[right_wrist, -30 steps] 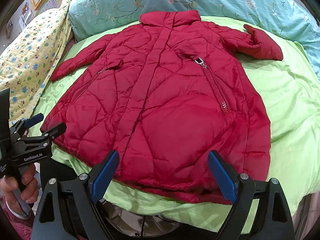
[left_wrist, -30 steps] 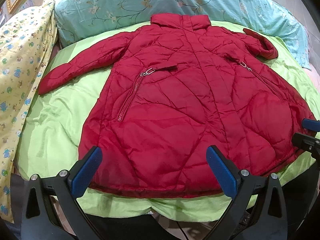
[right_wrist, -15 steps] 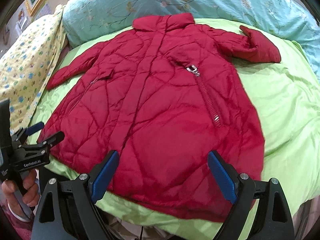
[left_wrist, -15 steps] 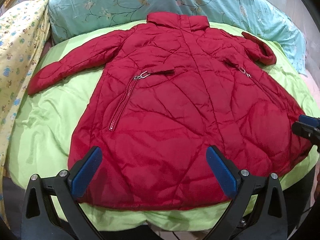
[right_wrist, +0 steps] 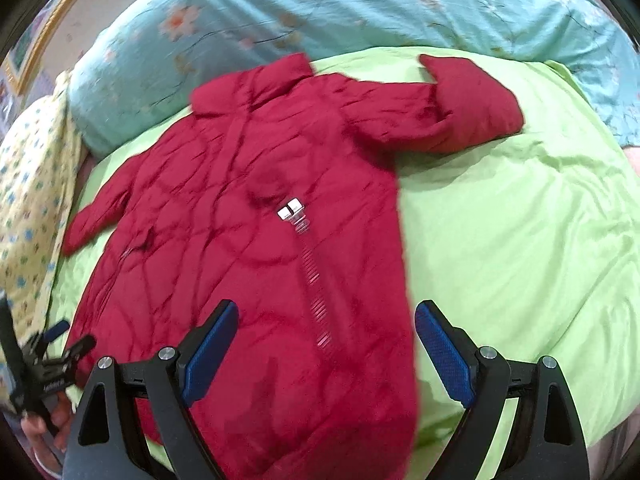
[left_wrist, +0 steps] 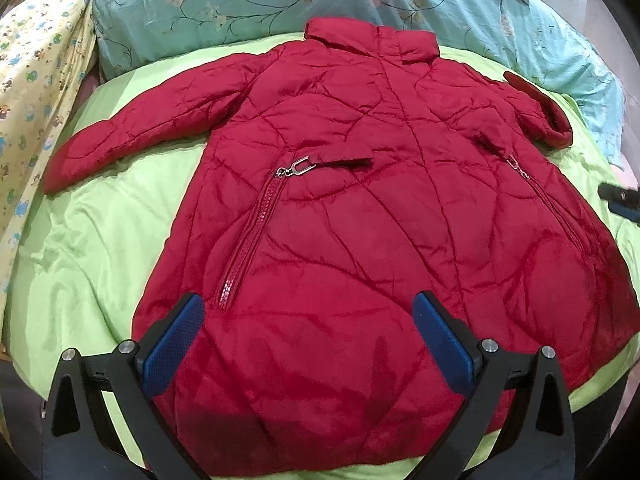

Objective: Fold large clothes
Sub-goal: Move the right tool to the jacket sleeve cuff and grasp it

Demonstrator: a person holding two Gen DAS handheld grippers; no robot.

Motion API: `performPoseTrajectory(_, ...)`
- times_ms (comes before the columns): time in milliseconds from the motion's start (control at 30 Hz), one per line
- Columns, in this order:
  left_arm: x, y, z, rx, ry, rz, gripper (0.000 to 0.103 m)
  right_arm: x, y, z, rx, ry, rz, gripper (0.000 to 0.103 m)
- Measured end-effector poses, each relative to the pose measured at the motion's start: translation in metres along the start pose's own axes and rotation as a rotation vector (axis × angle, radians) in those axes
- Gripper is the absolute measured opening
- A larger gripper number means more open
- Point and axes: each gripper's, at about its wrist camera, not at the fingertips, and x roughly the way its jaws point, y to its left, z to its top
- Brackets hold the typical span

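Note:
A red quilted coat [left_wrist: 360, 248] [right_wrist: 256, 240] lies flat, front up, on a lime-green bedspread [left_wrist: 100, 248] [right_wrist: 520, 240], collar toward the pillows. Its left sleeve [left_wrist: 152, 120] stretches out straight; its right sleeve [right_wrist: 460, 108] is bent back on itself. My left gripper [left_wrist: 306, 344] hovers open over the hem on the coat's left half, nothing between its blue pads. My right gripper [right_wrist: 324, 350] stands open above the coat's right side edge near the hem, empty. In the left wrist view the right gripper's tip [left_wrist: 622, 200] shows at the right edge. The left gripper [right_wrist: 52, 360] appears at lower left of the right wrist view.
A teal floral pillow [left_wrist: 280, 4] [right_wrist: 360, 12] runs along the head of the bed. A yellow patterned blanket [left_wrist: 32, 80] [right_wrist: 28, 200] lies on the left. Bare green bedspread lies right of the coat. A hand [right_wrist: 48, 424] grips the left tool's handle.
Both grippers moved in over the bed. The left one went forward above the hem; the right one swung right toward the coat's side edge and rolled. The coat lies as before.

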Motion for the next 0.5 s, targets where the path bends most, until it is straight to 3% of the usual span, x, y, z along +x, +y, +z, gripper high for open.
performPoseTrajectory(500, 0.031, -0.013, 0.021, 0.026, 0.037, -0.042, 0.103, 0.057, -0.09, 0.132, 0.158, -0.094, -0.134, 0.089)
